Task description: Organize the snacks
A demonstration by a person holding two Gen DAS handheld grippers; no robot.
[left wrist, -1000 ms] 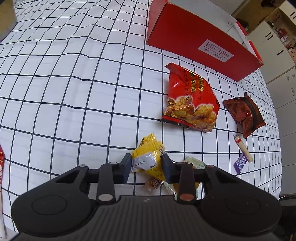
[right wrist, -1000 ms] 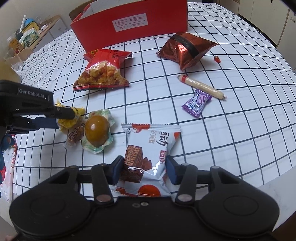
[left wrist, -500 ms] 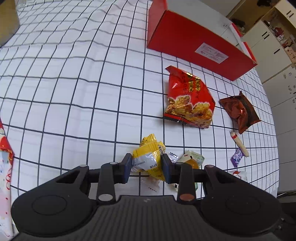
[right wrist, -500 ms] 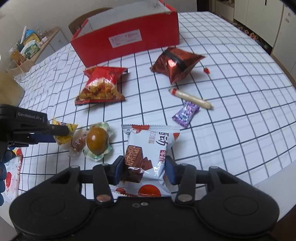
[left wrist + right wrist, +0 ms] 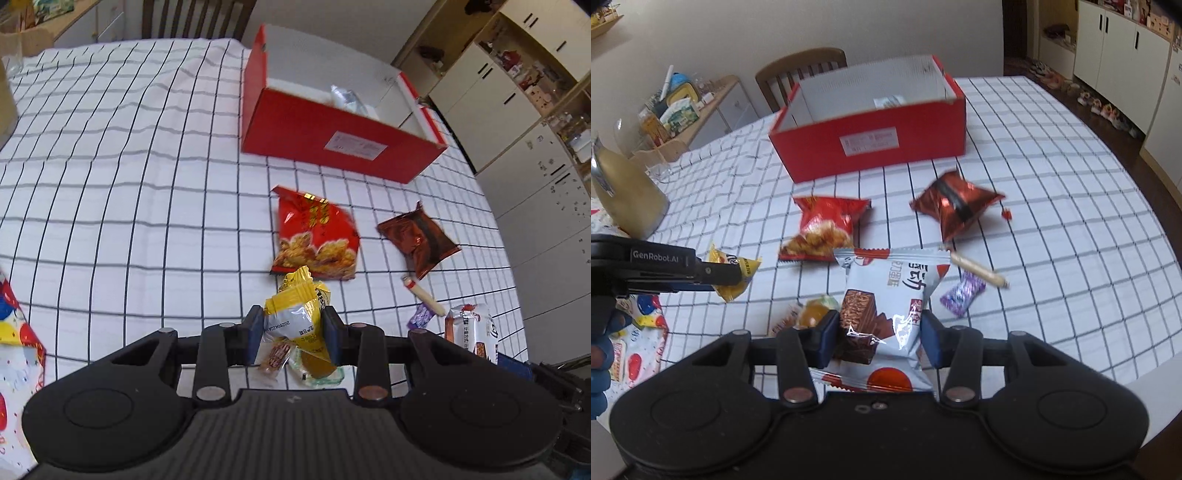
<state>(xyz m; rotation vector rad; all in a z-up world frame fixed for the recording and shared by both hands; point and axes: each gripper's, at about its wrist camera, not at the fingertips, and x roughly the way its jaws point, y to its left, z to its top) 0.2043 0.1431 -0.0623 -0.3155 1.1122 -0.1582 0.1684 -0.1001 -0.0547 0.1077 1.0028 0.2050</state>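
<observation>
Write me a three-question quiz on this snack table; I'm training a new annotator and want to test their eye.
1. True or false: the red box has its lid shut.
2. What does the left gripper hold?
A. the sausage stick
B. the yellow packet
C. the purple candy
3. Fill in: the right gripper grips a white ___ packet.

Key:
1. False; the box is open on top, with a white inside.
2. B; its pads press the packet's two sides.
3. Wafer; a chocolate wafer is pictured on it.
</observation>
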